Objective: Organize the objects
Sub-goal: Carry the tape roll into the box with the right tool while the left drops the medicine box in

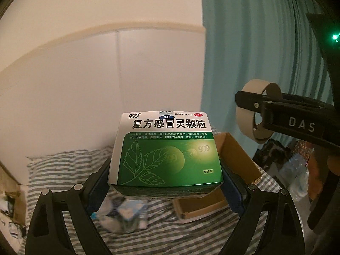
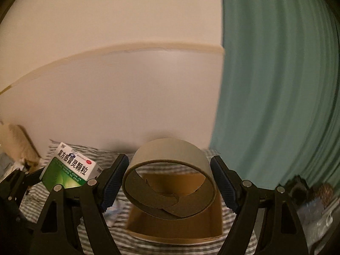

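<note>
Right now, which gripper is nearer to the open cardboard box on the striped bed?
Right. The right gripper holds the tape roll directly above the cardboard box; the left gripper, holding the medicine box, is off to its left.

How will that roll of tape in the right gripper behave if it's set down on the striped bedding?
The roll of tape is a round hoop, so on edge it would probably roll. Its wall looks thin and its inner end curls loose, so it may flex under squeeze. The striped bedding should damp rolling.

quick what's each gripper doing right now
left gripper: shut on the medicine box, held up above the bed.
right gripper: shut on the tape roll, over the cardboard box.
</note>
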A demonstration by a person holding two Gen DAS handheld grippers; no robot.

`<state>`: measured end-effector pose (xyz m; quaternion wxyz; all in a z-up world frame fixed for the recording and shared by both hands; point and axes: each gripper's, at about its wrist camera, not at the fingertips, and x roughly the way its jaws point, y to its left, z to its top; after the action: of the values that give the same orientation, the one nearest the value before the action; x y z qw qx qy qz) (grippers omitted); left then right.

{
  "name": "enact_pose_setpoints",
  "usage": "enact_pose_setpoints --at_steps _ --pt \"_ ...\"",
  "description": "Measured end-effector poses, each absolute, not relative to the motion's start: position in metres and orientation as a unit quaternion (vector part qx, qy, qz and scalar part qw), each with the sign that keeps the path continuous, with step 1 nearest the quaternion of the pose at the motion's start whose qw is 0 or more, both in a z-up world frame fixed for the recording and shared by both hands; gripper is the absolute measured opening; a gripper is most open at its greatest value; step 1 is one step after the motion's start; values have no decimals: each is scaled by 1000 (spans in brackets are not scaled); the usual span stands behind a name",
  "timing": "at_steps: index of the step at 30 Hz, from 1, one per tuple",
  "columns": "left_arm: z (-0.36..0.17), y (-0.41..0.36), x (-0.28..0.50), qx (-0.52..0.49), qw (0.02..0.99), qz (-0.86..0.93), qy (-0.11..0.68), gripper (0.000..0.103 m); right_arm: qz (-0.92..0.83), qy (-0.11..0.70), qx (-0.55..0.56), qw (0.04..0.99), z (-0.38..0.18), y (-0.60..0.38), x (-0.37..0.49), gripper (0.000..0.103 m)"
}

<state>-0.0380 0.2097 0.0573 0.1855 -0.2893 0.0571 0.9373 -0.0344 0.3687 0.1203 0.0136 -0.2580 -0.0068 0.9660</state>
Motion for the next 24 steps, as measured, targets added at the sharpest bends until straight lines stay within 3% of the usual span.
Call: enact_pose_setpoints --at_steps 12,16,24 --pt "-8 258 -79 -348 212 911 54 94 938 39 -345 19 39 413 -82 80" --pt "-6 256 -78 -343 213 913 55 100 936 65 -345 18 35 426 -88 89" --pt "23 220 -68 -318 183 929 49 103 947 73 -312 22 67 417 -61 91"
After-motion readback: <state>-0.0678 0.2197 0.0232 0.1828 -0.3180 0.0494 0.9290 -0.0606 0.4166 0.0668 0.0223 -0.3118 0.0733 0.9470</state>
